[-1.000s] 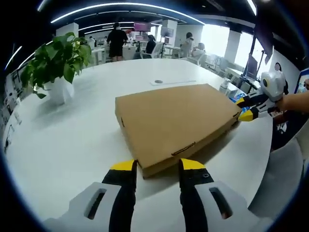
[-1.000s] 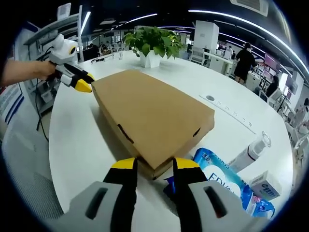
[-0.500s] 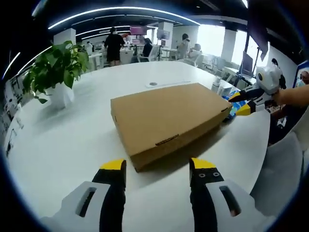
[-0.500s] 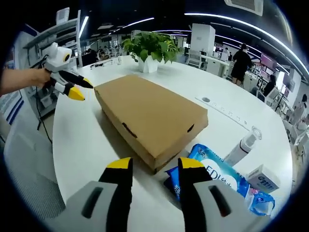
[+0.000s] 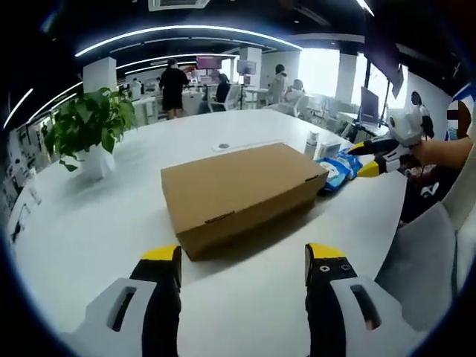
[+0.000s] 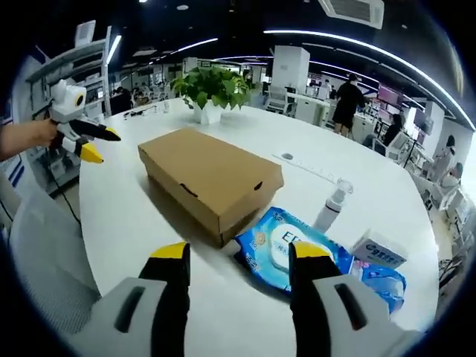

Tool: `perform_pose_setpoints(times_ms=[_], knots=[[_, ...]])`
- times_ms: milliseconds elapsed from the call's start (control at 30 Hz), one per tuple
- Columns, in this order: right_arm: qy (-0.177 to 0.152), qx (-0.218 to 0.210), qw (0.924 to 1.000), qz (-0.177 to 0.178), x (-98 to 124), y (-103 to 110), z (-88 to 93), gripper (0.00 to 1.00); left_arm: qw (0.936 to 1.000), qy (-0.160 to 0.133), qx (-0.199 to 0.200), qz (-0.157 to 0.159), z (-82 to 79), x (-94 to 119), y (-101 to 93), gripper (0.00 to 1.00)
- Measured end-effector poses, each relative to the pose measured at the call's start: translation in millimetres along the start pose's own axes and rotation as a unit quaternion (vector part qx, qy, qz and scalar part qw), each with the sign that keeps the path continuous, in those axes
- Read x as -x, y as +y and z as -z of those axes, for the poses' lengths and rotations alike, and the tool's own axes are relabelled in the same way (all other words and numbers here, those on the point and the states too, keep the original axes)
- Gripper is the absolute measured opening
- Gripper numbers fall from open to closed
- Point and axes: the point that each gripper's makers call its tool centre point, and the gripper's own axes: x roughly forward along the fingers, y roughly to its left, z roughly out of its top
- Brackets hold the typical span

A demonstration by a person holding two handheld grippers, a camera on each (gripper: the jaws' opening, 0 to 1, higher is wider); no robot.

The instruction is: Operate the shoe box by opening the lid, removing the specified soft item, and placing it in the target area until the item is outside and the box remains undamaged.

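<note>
Closed brown cardboard shoe box, lid on, lies flat on round white surface. In left gripper view it sits ahead of and between the jaws, well apart from the tips. Left gripper: yellow-tipped black jaws spread wide, nothing between them, held above the surface w/ bare white showing in the gap.

Right gripper view: same box ahead of the jaws, off toward the left jaw side, one corner pointing back at the camera. Right gripper jaws also wide, empty. Just beyond the right jaw tip, touching or just beside the box's near corner: blue soft wet-wipes pack w/ white round label. Past it a white pump bottle upright, and a small white-and-blue carton on a second blue pack.

Left gripper view has the wipes as a blue sliver behind the box's far right corner; carton not discernible there. Green potted plant in white pot far left of jaws; in right gripper view it stands beyond the box.

Each view catches the other gripper: right one at far right in a hand, jaws parted; left one at far left.

Background: open office, people standing, ceiling strip lights.
</note>
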Motion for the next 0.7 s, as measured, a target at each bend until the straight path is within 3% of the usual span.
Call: perform_pose_setpoints(times_ms=[400, 500, 700], knots=[[0.0, -0.025, 0.998, 0.057, 60, -24, 32.1, 0.58, 0.9996, -0.025, 0.0, -0.012, 4.9, 31, -16.2, 0.81], [-0.013, -0.05, 0.9967, 0.063, 76, -27, 35.3, 0.61, 0.9995, -0.029, 0.001, -0.01, 5.2, 38, -20.7, 0.84], [-0.022, -0.053, 0.9959, 0.07, 96, -24, 39.7, 0.66, 0.9992, -0.039, 0.002, -0.013, 2.0, 49, -24.0, 0.92]])
